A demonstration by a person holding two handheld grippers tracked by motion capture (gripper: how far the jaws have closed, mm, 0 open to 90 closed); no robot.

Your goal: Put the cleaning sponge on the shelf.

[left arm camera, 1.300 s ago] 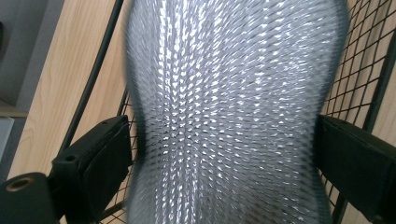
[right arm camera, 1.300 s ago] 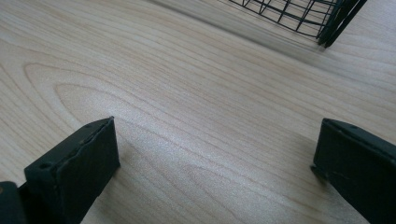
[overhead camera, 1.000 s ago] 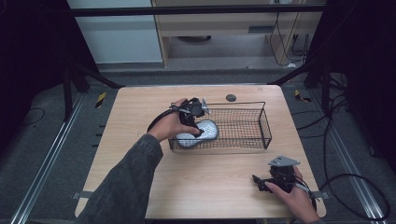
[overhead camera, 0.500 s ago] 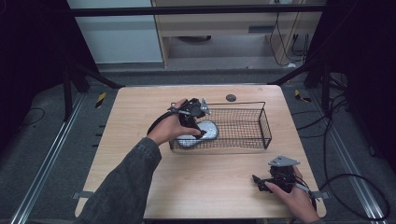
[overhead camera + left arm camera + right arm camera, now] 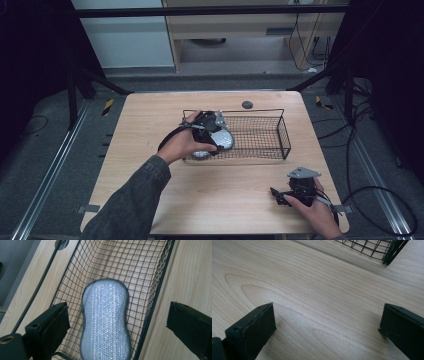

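Observation:
A silver mesh sponge (image 5: 105, 320) lies flat on the floor of a black wire basket (image 5: 155, 290), at its left end (image 5: 223, 140). My left gripper (image 5: 117, 306) hovers just above it, held by a hand in a grey sleeve (image 5: 212, 125). Its jaws have just been opening; they stand wide on either side of the sponge and do not press on it. My right gripper (image 5: 280, 192) rests low over the bare wood near the table's front right corner. It is open (image 5: 328, 306) with nothing between its fingers.
The basket (image 5: 284, 135) sits in the middle of the light wooden table (image 5: 150, 130). A dark round grommet (image 5: 247, 104) is set in the table behind it. Cables trail over the grey floor to the right (image 5: 370, 195).
The left hand and its gripper have shifted slightly to the right over the basket's left end. The right hand has stayed still.

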